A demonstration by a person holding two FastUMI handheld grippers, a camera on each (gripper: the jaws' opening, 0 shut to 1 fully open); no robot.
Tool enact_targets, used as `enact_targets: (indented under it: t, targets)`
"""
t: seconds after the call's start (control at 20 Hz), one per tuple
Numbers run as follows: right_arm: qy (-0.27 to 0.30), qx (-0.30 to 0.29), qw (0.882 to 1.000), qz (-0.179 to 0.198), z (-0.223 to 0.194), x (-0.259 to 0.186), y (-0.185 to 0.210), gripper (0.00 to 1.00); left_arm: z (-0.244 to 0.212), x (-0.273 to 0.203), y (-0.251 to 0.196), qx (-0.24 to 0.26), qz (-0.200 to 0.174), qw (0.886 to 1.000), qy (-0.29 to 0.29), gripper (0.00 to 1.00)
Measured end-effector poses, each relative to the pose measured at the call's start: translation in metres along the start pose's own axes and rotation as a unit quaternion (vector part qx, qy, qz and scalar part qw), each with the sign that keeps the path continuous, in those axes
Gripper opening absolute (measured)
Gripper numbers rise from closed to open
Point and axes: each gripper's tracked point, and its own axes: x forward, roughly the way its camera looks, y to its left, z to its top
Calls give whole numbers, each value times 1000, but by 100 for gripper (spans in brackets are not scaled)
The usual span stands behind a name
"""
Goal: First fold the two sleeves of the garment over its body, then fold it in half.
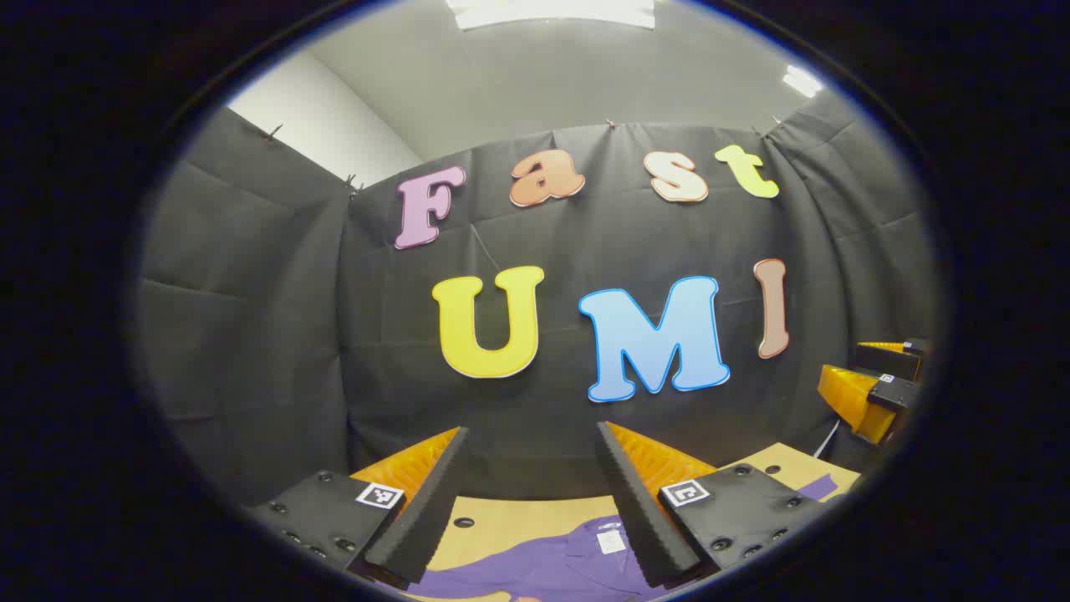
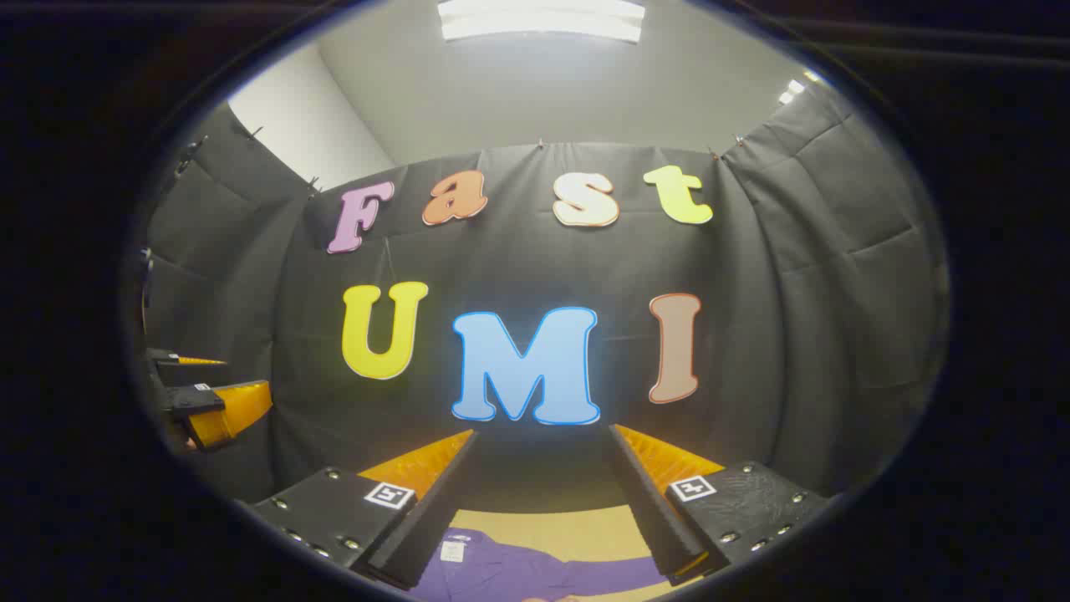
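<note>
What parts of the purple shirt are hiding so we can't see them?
- Left gripper view: the shirt is cut off by the bottom edge, so sleeves and hem can't be made out; the left tongs cover its sides.
- Right gripper view: the shirt is cut off the same way, its edges behind the right tongs.
- Whether any sleeve is folded: cannot tell.

Left gripper (image 1: 531, 443): mine, held level above the table (image 1: 518, 518), fingers spread wide, nothing between them.
Right gripper (image 2: 542, 447): also raised over the table, fingers parted, gripping nothing.
Relative pose: both point toward the table's far edge, side by side, well apart; each shows at the edge of the other's view.
</note>
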Motion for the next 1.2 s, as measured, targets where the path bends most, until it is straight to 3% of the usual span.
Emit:
enact_targets:
  t: [0.3, 0.35, 0.4, 0.6, 0.7, 0.75, 0.9, 1.2]
  targets:
    - [24, -1, 1000, 11, -13, 3, 3, 95, -9, 7, 4, -14, -1, 1000, 7, 94]
    - [29, 2, 999, 18, -15, 4, 6, 91, -9, 8, 1, -16, -9, 1000, 6, 94]
    - [34, 3, 999, 21, -18, 5, 8, 95, -8, 9, -1, -18, -12, 1000, 4, 94]
    - [41, -6, 999, 28, -24, 8, 9, 95, -12, 11, 0, -15, -9, 1000, 8, 94]
    - [46, -5, 999, 28, -26, 10, 8, 91, -14, 11, 1, -13, -7, 1000, 11, 94]
    - [49, -3, 998, 27, -28, 12, 7, 95, -15, 11, 1, -13, -6, 1000, 13, 94]
    - [63, 0, 998, 23, -37, 15, -2, 95, -18, 12, -1, -7, -5, 1000, 17, 94]
    - [93, -19, 995, -40, -62, 27, -68, 95, -20, 11, -2, 12, 4, 1000, 19, 94]
